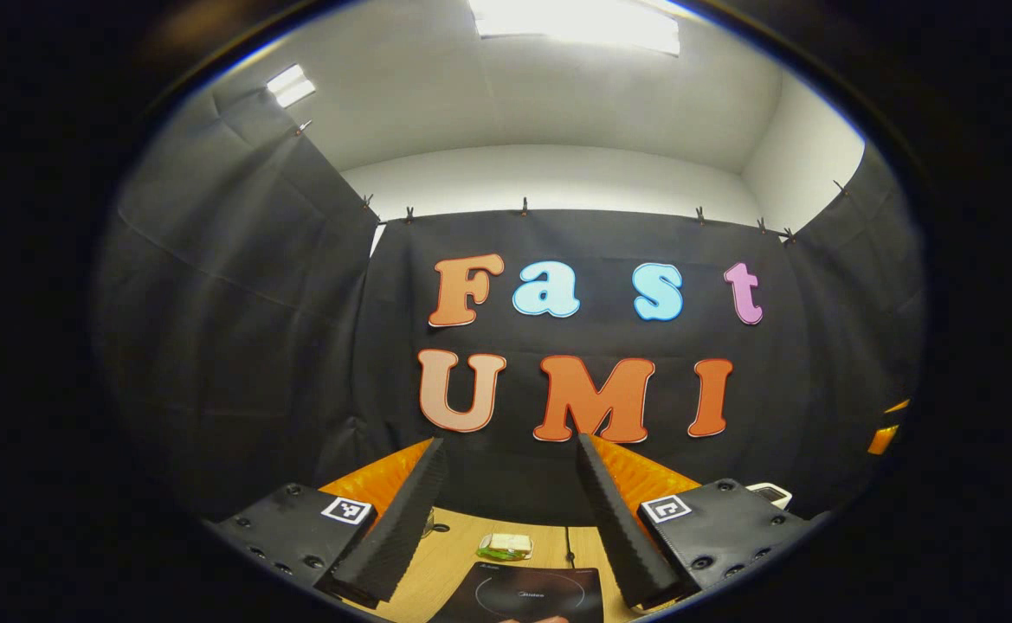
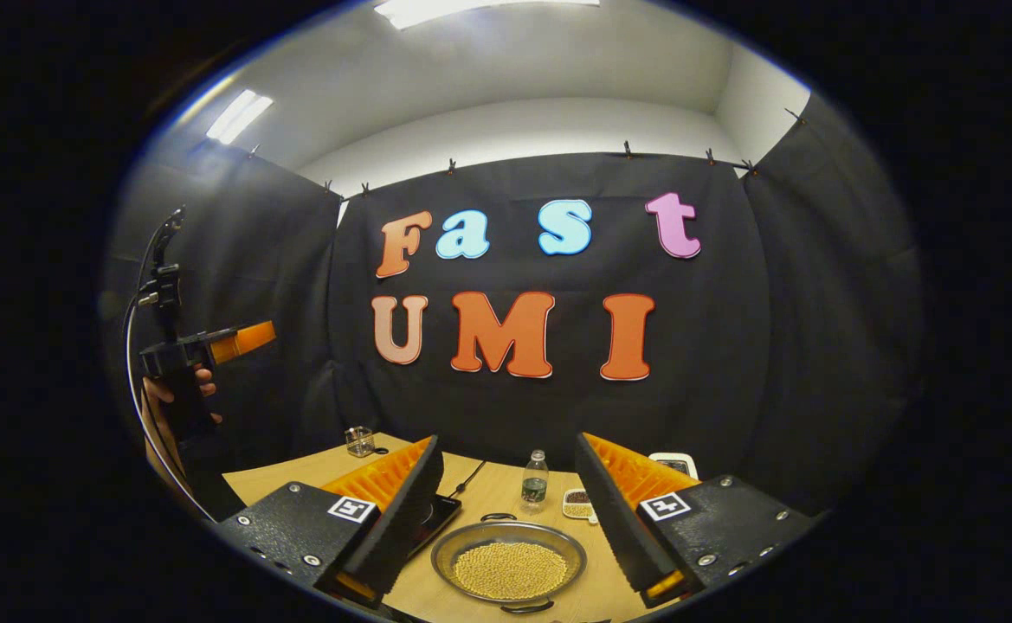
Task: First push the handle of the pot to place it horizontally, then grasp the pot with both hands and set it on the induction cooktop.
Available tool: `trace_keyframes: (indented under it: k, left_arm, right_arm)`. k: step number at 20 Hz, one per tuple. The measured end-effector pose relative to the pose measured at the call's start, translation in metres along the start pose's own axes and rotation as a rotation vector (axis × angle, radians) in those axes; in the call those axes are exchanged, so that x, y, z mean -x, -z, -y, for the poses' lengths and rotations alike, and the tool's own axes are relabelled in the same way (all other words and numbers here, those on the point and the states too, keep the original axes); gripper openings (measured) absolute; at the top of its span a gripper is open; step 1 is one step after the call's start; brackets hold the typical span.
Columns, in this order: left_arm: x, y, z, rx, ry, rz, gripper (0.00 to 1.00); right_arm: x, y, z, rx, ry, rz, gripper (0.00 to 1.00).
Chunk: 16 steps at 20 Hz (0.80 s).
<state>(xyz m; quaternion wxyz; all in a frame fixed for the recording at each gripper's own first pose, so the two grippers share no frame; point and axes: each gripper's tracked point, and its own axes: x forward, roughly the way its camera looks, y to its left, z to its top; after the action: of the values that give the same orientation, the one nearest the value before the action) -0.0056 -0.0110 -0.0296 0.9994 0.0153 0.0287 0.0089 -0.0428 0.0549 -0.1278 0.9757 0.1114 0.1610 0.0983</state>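
Left claw (image 1: 506, 519) released, raised above the worktop (image 1: 454, 562), induction cooktop (image 1: 527, 593) below between its fingers, a small packet (image 1: 506, 546) behind it. Right claw (image 2: 506, 528) released, hovering over the pot (image 2: 508, 567) full of yellow beans, on the worktop just right of the cooktop; water bottle (image 2: 536, 478) behind.

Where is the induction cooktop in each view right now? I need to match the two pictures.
Left gripper view: the induction cooktop lies at bottom centre, between the open jaws.
Right gripper view: its dark corner sits low, left of centre, left of the pot and partly behind a jaw.
Shared landmark: the small white device, far right in both.
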Motion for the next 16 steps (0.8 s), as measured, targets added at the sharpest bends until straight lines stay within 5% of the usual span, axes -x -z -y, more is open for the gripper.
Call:
trace_keyframes:
  k: [16]
  left_arm:
    - [0.001, 0.03, -0.001, -0.058, 0.002, -0.038, 0.98]
  right_arm:
    - [-0.005, 0.159, -0.019, -0.156, -0.033, -0.453, 0.95]
